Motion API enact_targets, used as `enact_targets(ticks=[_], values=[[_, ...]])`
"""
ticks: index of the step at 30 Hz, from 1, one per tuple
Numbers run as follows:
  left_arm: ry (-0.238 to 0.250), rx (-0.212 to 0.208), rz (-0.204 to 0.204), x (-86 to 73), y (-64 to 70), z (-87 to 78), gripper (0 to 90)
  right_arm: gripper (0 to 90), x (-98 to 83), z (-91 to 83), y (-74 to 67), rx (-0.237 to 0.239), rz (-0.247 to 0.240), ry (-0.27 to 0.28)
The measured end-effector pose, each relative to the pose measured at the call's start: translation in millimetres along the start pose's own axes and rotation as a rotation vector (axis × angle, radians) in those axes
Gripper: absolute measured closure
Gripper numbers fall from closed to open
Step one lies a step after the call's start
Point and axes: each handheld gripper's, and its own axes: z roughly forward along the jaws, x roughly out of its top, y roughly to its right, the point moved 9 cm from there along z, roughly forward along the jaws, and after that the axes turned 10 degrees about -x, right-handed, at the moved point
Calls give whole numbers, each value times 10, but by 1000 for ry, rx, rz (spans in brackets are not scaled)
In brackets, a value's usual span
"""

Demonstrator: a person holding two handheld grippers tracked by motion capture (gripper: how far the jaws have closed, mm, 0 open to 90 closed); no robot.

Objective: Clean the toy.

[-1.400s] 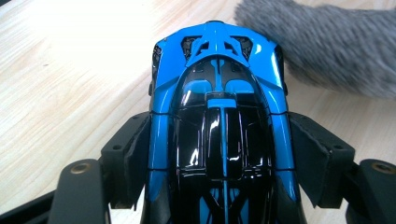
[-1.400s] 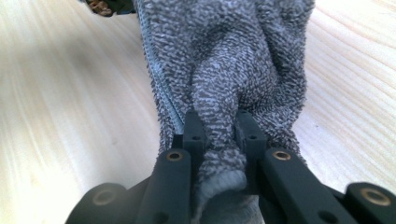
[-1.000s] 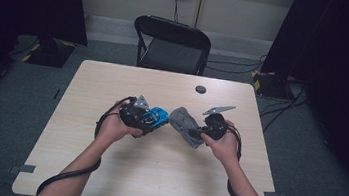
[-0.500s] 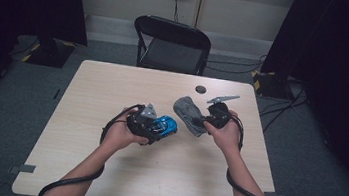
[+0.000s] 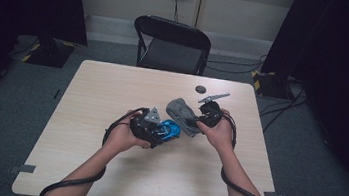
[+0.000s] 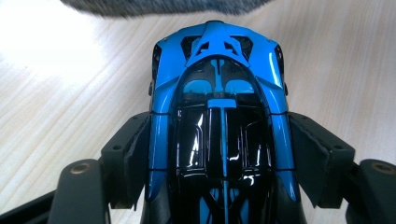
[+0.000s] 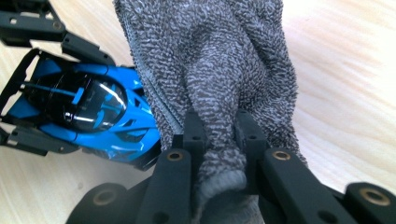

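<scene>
While the left gripper [image 5: 157,132] has its jaws clamped on the sides of the blue toy sports car [image 6: 217,116] just above the table [image 5: 113,90], the right gripper [image 7: 217,128] is pinched tight on a bunched grey towel [image 7: 219,60] right beside the car's tail. Looks like wiping has barely started, with most of the body left. Nothing's in the way; the small dark disc [image 5: 200,88] sits well apart, with a folding chair [image 5: 171,42] behind the table.

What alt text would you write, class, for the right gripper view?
The right tool pinches a bunched grey towel above a pale wooden table. At left, a blue toy car sits clamped in the left tool.
</scene>
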Motion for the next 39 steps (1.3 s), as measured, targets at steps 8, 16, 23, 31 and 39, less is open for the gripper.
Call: enact_targets(ticks=[8,16,23,31,39], values=[[-5,11,1,-2,-39,-34,284,781,-67,66,-53,21,-20,-38],[-8,25,-8,-1,-98,-48,284,781,-104,75,-61,26,-25,-45],[-1,46,-43,-51,-201,-67,283,780,-178,77,-97,38,-36,-47],[9,77,-105,-141,-367,-116,283,781,-274,78,-193,62,-54,-46],[18,114,-155,-216,-540,-207,284,781,-355,64,-307,74,-96,-52]])
